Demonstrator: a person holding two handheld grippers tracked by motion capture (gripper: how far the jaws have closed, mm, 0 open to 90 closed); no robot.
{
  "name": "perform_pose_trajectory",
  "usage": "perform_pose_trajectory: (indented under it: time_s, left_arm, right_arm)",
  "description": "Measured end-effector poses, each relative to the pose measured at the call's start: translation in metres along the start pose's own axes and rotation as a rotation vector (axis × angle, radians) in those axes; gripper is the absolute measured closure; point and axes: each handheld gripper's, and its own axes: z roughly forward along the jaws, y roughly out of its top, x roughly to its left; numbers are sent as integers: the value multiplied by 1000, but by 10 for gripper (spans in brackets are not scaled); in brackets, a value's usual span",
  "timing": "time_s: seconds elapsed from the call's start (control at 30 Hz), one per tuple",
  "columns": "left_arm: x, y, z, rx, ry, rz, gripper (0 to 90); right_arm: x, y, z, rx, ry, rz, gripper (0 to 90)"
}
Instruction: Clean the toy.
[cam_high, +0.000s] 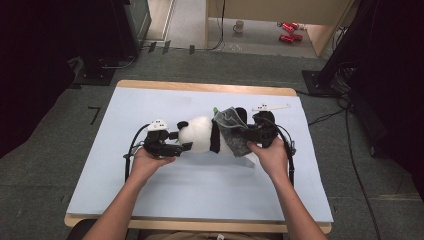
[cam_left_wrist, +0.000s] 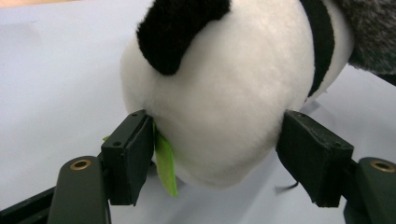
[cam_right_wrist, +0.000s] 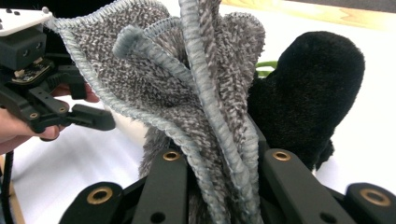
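Observation:
A black-and-white panda plush (cam_high: 200, 134) lies on its side in the middle of the light blue table top (cam_high: 125, 165). My left gripper (cam_high: 181, 141) stands open around its white head (cam_left_wrist: 224, 102); the left pad just touches the fur beside a green tag (cam_left_wrist: 166, 161), and the right pad stands slightly off it. My right gripper (cam_high: 248, 134) is shut on a grey terry cloth (cam_high: 235, 131) draped over the panda's body. In the right gripper view the cloth (cam_right_wrist: 187, 93) bunches up from between the jaws, beside a black plush limb (cam_right_wrist: 303, 88).
A thin white strip (cam_high: 271, 107) lies on the table behind the right gripper. The table's wooden edge (cam_high: 200, 86) runs along the back. On the floor beyond are a mug (cam_high: 239, 26), red cans (cam_high: 289, 31) and cables at the right.

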Motion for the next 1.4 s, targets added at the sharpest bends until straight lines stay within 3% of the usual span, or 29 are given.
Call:
perform_pose_trajectory:
  time_s: [0.23, 0.37, 0.5, 0.67, 0.8, 0.97, 1.07, 1.27, 1.4]
  left_arm:
    - [7, -8, 8, 43, -6, -4, 286]
    - [7, -9, 14, 26, -5, 25, 288]
    - [9, -11, 19, 6, -25, 1, 311]
    - [14, -12, 24, -44, -18, -8, 330]
    - [15, -12, 27, -57, -21, -43, 419]
    - [9, -6, 23, -3, 12, -97, 567]
    - [7, -2, 20, 18, 8, -120, 620]
    - [-3, 5, 7, 25, -42, -250, 642]
    - [-13, 6, -1, 21, -32, -271, 642]
  right_arm:
    - [-7, 3, 4, -23, 9, 6, 772]
    - [-11, 5, 5, -29, 19, 19, 772]
    - [-13, 6, 6, -39, 18, 28, 769]
    - [-15, 7, 8, -57, 5, 35, 765]
    - [-16, 7, 8, -70, 0, 47, 764]
    - [-14, 10, 7, -62, 14, 77, 788]
    - [-7, 14, 1, -74, 20, 78, 792]
    - [28, 24, -7, -109, 86, 6, 792]
    - [53, 24, 3, -85, 136, -48, 792]
